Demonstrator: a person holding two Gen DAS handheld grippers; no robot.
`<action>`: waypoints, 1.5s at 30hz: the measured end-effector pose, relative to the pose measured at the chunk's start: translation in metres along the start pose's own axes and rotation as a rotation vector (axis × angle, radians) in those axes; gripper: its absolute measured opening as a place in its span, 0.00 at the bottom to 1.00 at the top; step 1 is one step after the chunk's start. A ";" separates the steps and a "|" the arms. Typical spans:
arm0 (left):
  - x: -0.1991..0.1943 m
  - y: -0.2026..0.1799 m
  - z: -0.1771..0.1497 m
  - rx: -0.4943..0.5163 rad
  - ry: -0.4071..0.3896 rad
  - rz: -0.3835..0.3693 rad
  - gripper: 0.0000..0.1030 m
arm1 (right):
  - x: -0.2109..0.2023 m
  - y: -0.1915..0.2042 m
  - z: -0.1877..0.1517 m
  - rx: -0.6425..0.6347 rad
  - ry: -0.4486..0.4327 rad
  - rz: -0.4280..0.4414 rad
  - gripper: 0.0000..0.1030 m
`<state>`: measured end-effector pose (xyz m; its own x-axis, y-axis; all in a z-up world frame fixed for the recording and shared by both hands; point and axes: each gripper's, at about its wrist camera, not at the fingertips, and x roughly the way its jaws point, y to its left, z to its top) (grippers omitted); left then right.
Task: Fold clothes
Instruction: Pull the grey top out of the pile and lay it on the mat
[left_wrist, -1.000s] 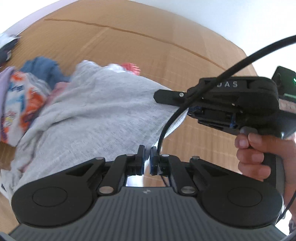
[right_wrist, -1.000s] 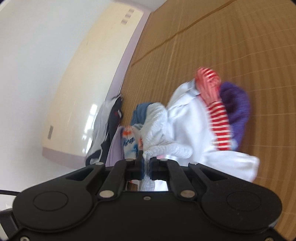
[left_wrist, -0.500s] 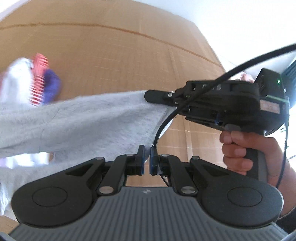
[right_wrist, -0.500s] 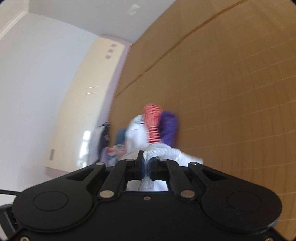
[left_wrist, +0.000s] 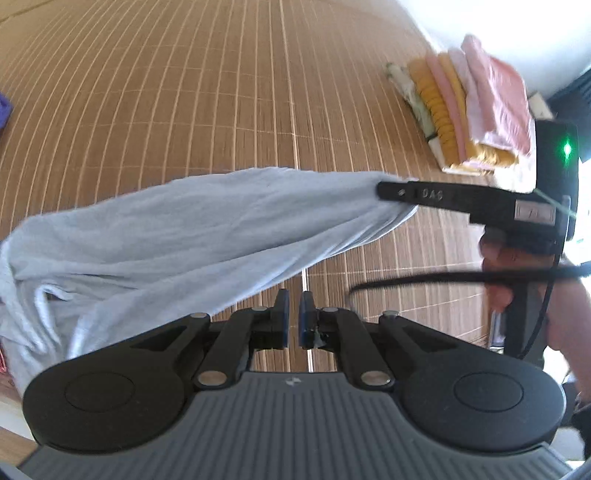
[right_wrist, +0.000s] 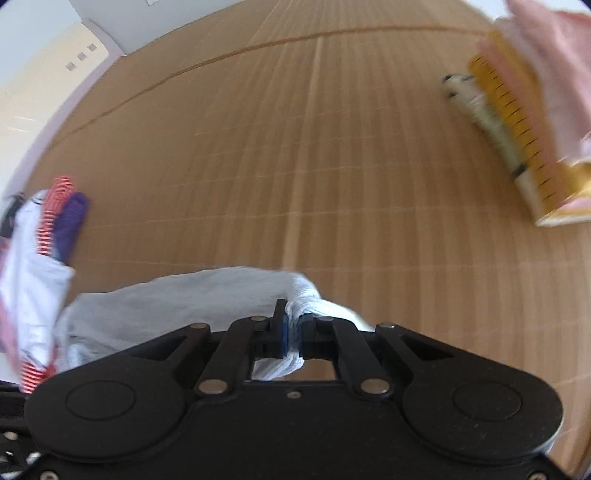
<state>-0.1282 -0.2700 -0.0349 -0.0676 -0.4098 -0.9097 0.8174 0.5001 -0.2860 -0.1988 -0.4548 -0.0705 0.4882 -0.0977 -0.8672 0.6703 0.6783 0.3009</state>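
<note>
While the right gripper (right_wrist: 291, 334) clamps its bunched end, the pale grey knit garment (left_wrist: 177, 236) stretches sideways (far end cut off); left gripper (left_wrist: 293, 321) jaws together, empty.

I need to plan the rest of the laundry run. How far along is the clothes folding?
Done: a folded stack sits on the mat. In hand: the right tool is shut on a bunched grey shirt, not yet spread out; the left tool is shut and looks empty. Left: folding this shirt, then the unfolded pile.

Both wrist views look steeply down, sharing the bamboo mat (left_wrist: 184, 92)
</note>
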 end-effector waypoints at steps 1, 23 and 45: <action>0.006 -0.004 0.004 0.012 0.009 0.017 0.06 | 0.003 -0.003 0.002 -0.020 -0.005 -0.023 0.06; 0.047 0.063 0.104 -0.006 -0.062 0.246 0.15 | 0.014 -0.059 -0.040 0.298 -0.037 0.113 0.44; 0.106 0.071 0.107 0.061 0.138 0.158 0.32 | 0.000 -0.018 -0.106 -0.026 0.241 0.134 0.36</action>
<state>-0.0161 -0.3596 -0.1194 -0.0101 -0.2190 -0.9757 0.8567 0.5013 -0.1214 -0.2704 -0.3895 -0.1177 0.4225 0.1678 -0.8907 0.5929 0.6921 0.4116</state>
